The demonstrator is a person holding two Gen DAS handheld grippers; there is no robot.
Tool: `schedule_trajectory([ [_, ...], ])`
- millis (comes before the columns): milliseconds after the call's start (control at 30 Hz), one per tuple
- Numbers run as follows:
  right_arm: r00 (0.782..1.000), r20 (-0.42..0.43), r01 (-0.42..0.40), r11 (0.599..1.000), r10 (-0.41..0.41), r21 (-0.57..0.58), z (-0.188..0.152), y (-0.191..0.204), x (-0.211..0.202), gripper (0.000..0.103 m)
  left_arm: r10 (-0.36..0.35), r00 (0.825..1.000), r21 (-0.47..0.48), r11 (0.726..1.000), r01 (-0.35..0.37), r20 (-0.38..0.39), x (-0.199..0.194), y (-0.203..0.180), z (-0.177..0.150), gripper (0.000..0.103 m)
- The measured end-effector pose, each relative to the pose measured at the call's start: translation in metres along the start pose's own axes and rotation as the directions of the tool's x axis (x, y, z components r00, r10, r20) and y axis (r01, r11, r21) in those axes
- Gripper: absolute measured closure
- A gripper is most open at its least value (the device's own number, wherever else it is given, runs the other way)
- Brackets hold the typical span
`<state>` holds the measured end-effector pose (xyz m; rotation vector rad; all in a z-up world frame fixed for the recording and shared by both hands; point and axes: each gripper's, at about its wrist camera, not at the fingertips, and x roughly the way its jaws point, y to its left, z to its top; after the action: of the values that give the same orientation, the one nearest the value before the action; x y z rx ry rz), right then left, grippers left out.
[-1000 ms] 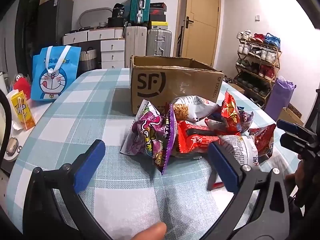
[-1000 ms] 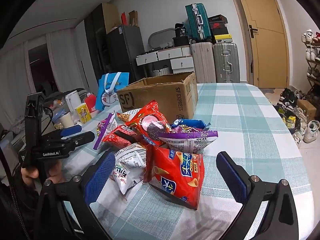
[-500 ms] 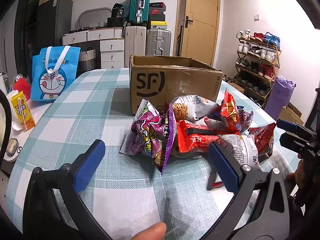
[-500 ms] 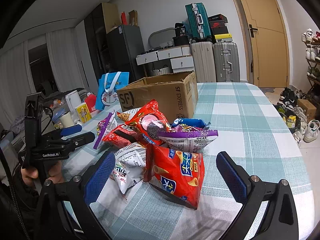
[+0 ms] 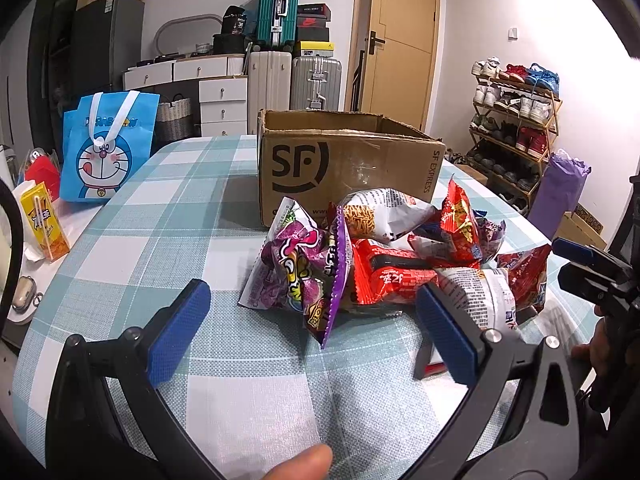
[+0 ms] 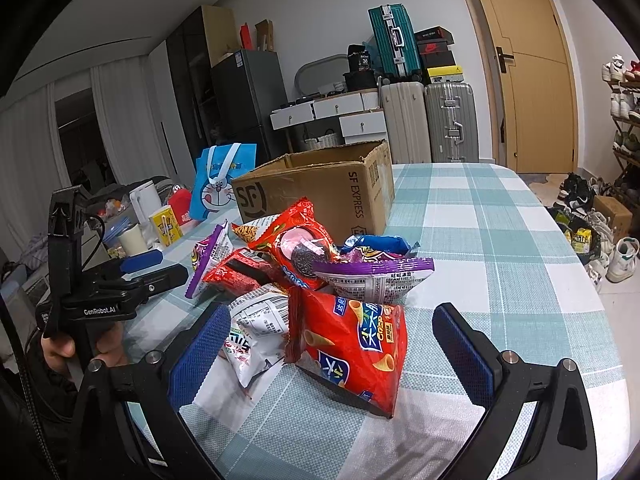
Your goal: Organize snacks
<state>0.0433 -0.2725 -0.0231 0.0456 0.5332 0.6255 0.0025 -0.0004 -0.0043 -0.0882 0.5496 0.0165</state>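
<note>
The snacks lie in a loose heap on the checked bench, right in front of the open cardboard box: a red crisp bag nearest the right side, a purple bag nearest the left, with white and red packets jumbled between. Nothing in the heap has shifted over the last second, and neither tool has crept noticeably closer. The right gripper hovers with its jaws wide apart, the crisp bag sitting between them but untouched. The left gripper hangs low over the bench, jaws equally wide, the purple bag's tip just ahead. So the sorting hasn't begun; I'd guess the crisp bag goes first, into the box. A blue cartoon tote stands off to the side.
</note>
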Motion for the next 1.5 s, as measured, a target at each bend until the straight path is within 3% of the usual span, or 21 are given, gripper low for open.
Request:
schedule_trajectory([
  [1500,1.0,-0.003,0.005,1.0,-0.005,0.001,-0.0007,-0.0009,0.0016,0.0,0.001,1.0,0.001,1.0,-0.001,-0.002,0.0007,-0.0001,0.0003,0.001],
])
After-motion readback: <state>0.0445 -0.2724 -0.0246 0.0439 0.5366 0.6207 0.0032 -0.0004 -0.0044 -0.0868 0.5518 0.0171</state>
